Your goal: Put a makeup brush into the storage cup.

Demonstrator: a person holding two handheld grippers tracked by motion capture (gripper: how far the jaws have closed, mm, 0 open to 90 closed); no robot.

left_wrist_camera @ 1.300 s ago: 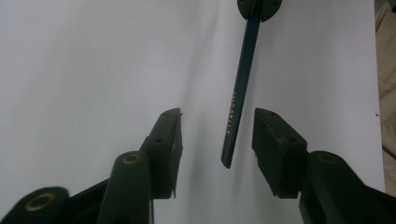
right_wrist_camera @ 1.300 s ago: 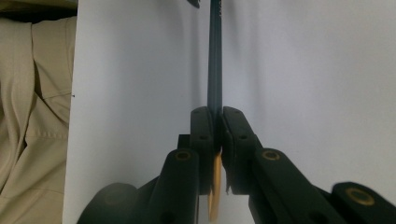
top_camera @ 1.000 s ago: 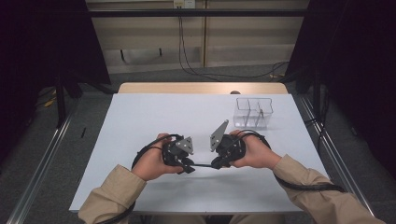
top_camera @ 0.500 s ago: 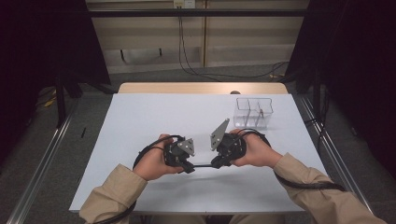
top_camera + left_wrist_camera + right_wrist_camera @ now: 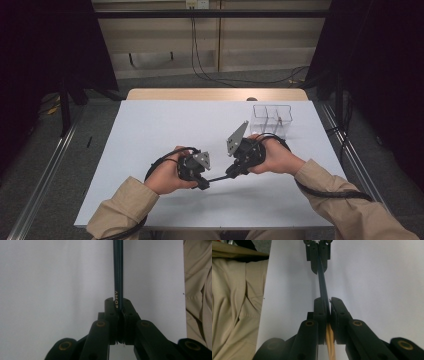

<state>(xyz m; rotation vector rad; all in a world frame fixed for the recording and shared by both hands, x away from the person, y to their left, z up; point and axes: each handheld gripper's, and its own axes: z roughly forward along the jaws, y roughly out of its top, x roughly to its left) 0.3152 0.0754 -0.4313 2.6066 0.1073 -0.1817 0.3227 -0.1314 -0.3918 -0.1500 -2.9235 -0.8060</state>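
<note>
**Pencil clamped at both ends**

I have the left gripper (image 5: 119, 312) with its fingers (image 5: 110, 315) pressed together on the dark pencil (image 5: 118, 270); they have just finished closing on it. The right gripper (image 5: 329, 312) has its fingers (image 5: 320, 315) clamped on the same pencil (image 5: 322, 285), bare wood showing behind them. The pencil bridges the two sets of fingers just above the white table (image 5: 165, 125). Beyond the right fingers, well apart, stands a clear compartment box (image 5: 272, 119).
</note>
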